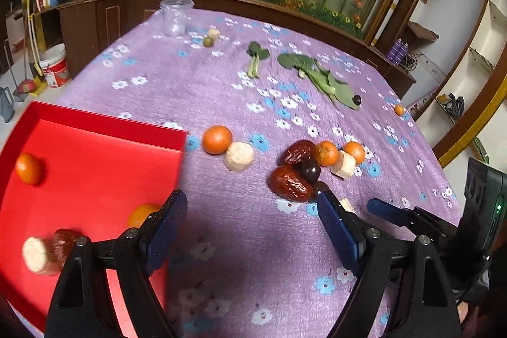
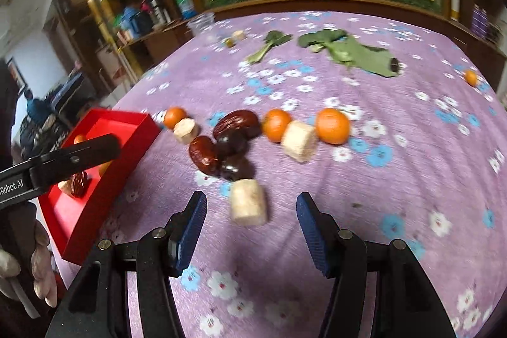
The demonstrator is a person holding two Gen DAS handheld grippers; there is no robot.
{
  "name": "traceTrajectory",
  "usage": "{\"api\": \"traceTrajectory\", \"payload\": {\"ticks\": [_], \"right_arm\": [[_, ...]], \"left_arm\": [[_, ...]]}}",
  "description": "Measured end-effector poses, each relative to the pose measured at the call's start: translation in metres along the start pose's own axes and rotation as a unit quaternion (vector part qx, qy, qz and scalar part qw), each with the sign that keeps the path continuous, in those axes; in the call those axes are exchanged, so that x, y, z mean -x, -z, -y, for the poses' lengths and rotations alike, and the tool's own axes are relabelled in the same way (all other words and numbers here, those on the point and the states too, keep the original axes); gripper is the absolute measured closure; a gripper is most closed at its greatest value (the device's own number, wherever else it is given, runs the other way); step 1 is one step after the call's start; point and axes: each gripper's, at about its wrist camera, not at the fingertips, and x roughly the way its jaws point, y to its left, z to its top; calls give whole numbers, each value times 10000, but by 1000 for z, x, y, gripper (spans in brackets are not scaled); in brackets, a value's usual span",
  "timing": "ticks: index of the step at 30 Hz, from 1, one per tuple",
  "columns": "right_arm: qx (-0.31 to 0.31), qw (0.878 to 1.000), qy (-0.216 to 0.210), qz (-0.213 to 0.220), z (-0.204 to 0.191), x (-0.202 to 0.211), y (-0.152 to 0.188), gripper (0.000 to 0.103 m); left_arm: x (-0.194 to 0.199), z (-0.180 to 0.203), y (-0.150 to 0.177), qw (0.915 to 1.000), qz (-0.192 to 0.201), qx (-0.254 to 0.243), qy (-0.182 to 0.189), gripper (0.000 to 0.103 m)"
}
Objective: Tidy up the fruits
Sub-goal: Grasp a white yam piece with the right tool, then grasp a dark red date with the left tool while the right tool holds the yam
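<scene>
oranges (image 1: 217, 139): 6 | pale chunks (image 1: 239, 156): 5 | red dates (image 1: 290, 182): 3 | leafy greens (image 1: 320, 78): 2 | red tray (image 1: 95, 129): 1 | clear jar (image 1: 176, 16): 1

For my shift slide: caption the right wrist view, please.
Open right hand-held gripper nears a pale chunk; dates, oranges beyond, red tray at left.

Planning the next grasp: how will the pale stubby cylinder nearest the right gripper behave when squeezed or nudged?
The pale stubby cylinder lies on its side, so a nudge may roll it. Its matte, rough-looking surface should grip well. It looks solid, probably stiff.
</scene>
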Motion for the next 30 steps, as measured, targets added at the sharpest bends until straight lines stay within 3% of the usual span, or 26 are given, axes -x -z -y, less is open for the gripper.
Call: {"api": "traceTrajectory", "payload": {"ticks": [1, 5, 6, 8, 11, 17, 20, 30], "right_arm": [[64, 10000, 43, -52, -2, -6, 0, 39], [193, 9995, 136, -202, -4, -19, 0, 40], [203, 9994, 145, -230, -4, -22, 0, 43], [209, 9993, 166, -266, -3, -25, 1, 50], [269, 9991, 229, -251, -3, -25, 2, 74], [99, 9994, 203, -266, 6, -16, 6, 74], [67, 9991, 301, -280, 11, -12, 9, 74], [-75, 9991, 278, -302, 23, -4, 13, 73]], "left_arm": [[-3, 2, -1, 10000, -2, -35, -8, 20], [-22, 11, -5, 9997, -112, -210, 36, 39], [-28, 13, -6, 9995, -171, -237, 68, 45], [-37, 16, -7, 9994, -245, -236, 96, 45], [-49, 20, -10, 9990, -348, -210, 169, 45], [-67, 28, -13, 9982, -468, -298, 233, 46], [-74, 29, -11, 9972, -576, -322, 354, 61], [-76, 31, -10, 9968, -602, -491, 208, 59]]}}
